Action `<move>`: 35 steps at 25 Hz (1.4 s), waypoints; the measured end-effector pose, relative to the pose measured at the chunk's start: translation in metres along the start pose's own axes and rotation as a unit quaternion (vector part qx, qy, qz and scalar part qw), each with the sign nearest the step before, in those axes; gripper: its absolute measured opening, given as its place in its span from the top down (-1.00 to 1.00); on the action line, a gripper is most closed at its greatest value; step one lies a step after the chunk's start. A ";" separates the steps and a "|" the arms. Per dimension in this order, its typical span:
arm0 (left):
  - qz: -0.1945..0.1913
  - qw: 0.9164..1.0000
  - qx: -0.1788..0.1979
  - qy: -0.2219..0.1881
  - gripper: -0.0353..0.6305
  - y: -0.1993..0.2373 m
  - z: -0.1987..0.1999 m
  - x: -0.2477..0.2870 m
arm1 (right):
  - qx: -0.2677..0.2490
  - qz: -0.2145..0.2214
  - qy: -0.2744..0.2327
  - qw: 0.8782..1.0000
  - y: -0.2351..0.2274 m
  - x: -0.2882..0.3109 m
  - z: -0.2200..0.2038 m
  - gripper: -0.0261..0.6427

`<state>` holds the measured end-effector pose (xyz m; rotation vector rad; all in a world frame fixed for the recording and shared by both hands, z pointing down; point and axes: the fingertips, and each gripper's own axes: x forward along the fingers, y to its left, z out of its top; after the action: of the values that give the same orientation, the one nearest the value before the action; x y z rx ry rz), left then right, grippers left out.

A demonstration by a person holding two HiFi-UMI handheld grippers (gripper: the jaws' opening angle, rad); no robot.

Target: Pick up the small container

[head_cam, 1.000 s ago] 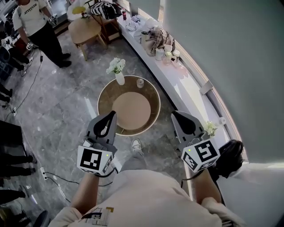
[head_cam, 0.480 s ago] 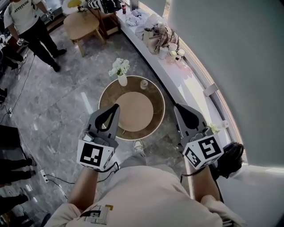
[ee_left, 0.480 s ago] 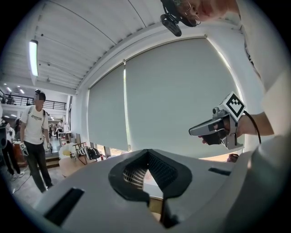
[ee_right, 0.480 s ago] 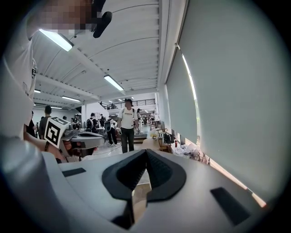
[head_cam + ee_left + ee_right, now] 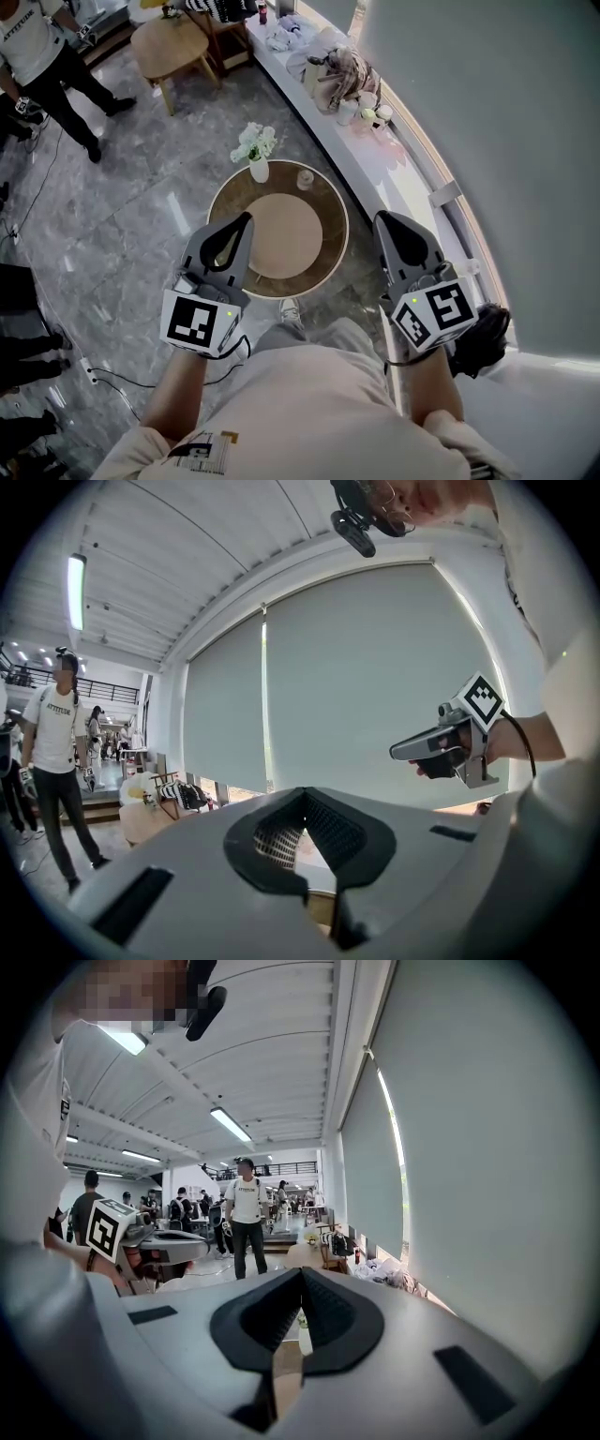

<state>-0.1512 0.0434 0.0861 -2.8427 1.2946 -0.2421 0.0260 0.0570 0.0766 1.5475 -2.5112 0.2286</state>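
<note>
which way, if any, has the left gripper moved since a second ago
Yes: forward. The left gripper now reaches further over the round table, its tip nearer the white vase.

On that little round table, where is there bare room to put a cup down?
The pale middle of the round table is bare, and so is its near right rim. The far rim holds the flower vase and the small container. The window ledge is crowded at its far end.

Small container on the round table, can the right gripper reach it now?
Probably yes: nothing stands between the right gripper and the small container, the vase stands left of it, though the fingers are shut.
</note>
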 end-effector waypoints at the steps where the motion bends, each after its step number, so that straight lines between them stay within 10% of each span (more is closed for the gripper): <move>1: 0.002 1.000 -0.001 -0.001 0.88 0.001 0.001 0.001 | -0.001 0.001 0.000 1.000 -0.001 0.001 0.001 0.90; 19: 0.062 0.998 -0.016 0.020 0.88 -0.016 -0.001 0.054 | 0.022 0.057 0.004 0.998 -0.068 0.030 -0.011 0.90; 35: 0.018 0.999 -0.016 0.034 0.65 -0.019 -0.038 0.142 | 0.028 0.088 0.026 0.995 -0.115 0.102 -0.043 0.90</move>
<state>-0.0503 -0.0485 0.1441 -2.8580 1.3739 -0.3220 0.0872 -0.0731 0.1460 1.3216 -2.6219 0.3629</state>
